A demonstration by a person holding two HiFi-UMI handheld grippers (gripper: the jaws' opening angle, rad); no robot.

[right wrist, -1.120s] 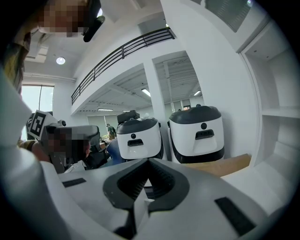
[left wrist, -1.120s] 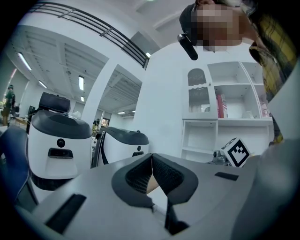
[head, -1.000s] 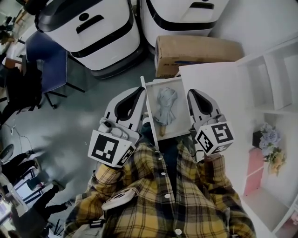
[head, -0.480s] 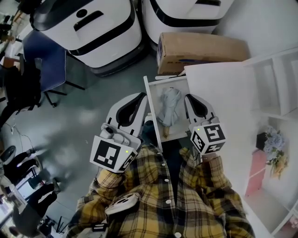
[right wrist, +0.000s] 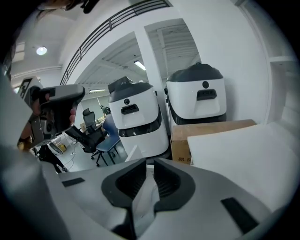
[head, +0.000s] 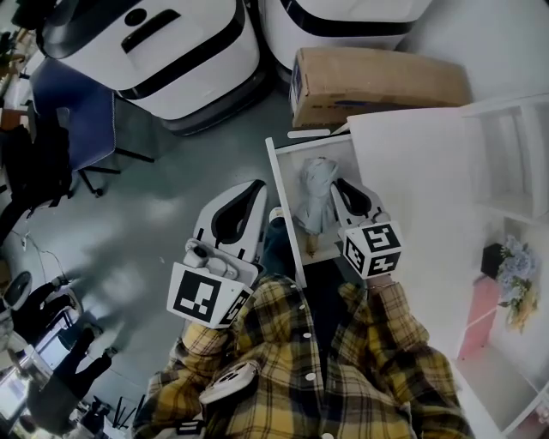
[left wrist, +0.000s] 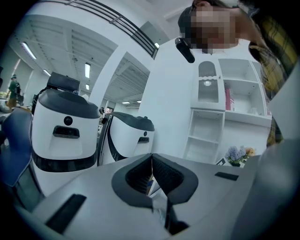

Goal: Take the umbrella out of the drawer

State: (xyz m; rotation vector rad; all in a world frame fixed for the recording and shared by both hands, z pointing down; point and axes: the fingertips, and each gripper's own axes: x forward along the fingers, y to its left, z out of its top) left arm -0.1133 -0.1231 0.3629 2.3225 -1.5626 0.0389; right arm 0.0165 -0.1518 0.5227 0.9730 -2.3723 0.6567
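Observation:
A folded grey umbrella (head: 314, 195) with a wooden handle (head: 310, 246) lies lengthwise in the open white drawer (head: 282, 201). My right gripper (head: 337, 184) hangs over the drawer's right side, close beside the umbrella, and I cannot tell whether it touches it. In the right gripper view its jaws (right wrist: 147, 164) are shut with pale fabric (right wrist: 142, 199) showing just below them, not gripped. My left gripper (head: 256, 184) is outside the drawer, to its left, above the floor. In the left gripper view its tips (left wrist: 152, 157) meet, shut on nothing.
The drawer juts from a white cabinet (head: 420, 189) with open shelves (head: 515, 146) at the right. A cardboard box (head: 377, 79) stands just beyond the drawer. Two white-and-black machines (head: 159, 51) (head: 343, 17) stand behind, a blue chair (head: 73, 120) at left, flowers (head: 519, 287) on a shelf.
Both grippers have sunk. The right one came in from the drawer's right edge to sit over the drawer next to the umbrella. The umbrella has not moved.

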